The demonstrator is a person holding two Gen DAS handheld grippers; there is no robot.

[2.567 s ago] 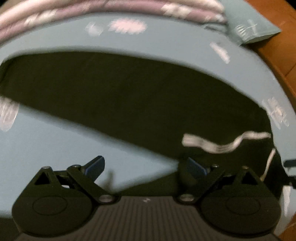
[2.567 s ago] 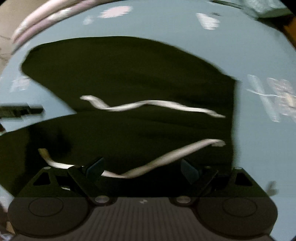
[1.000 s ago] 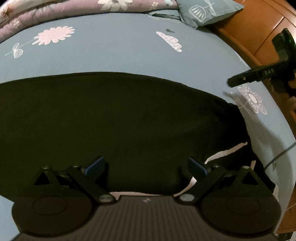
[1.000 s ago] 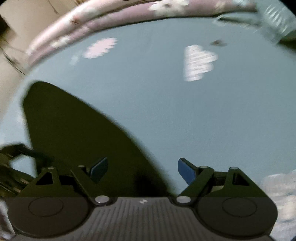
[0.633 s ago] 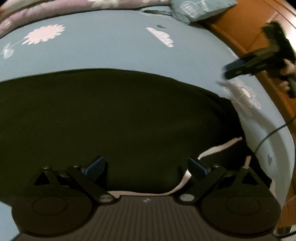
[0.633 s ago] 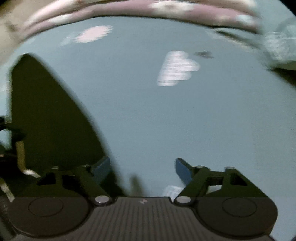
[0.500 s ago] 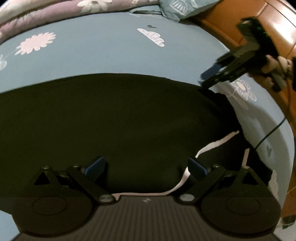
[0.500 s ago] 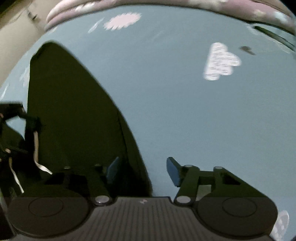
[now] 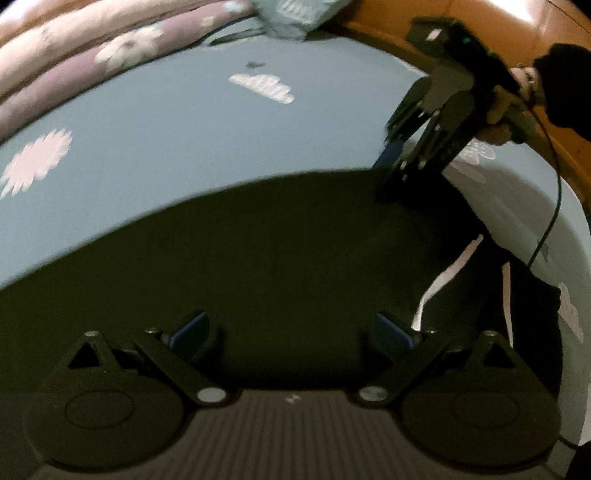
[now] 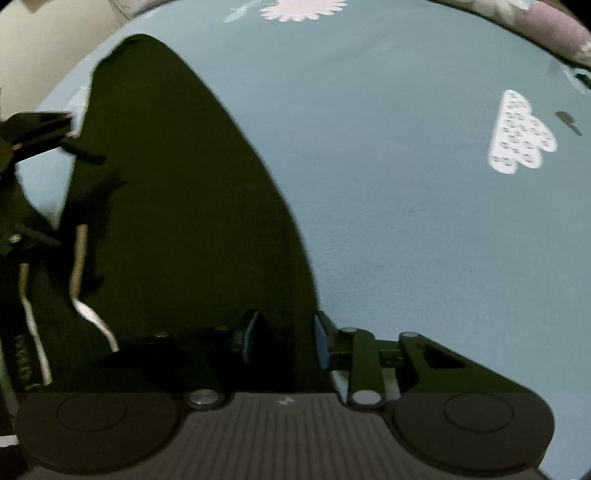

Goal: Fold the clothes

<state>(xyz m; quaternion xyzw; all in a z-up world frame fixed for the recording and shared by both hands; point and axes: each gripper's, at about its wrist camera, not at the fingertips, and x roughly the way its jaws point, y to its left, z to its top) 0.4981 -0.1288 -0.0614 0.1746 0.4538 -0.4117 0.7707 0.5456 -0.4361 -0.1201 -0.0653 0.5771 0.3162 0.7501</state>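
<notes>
Right wrist view: the right gripper (image 10: 282,341) is low over the edge of the black garment (image 10: 177,229), jaws closing, with the dark cloth's rim running up between the two blue pads (image 10: 320,345), though whether they already press on it is hard to tell through the blur. The garment lies flat on the blue bedsheet (image 10: 406,184), filling the left of this view, its white drawstrings (image 10: 79,273) trailing at the near left. Over on the left wrist camera, the left gripper (image 9: 291,330) hangs above the near part of the same black garment (image 9: 277,258), fingers spread wide with nothing clamped (just cloth beneath them). The right gripper (image 9: 397,168) shows there too, at the garment's far right corner, a hand (image 9: 517,96) on its handle. A purple floral quilt (image 9: 92,70) lies bunched along the far edge of the bed, with a wooden headboard (image 9: 517,22) at the far right.
</notes>
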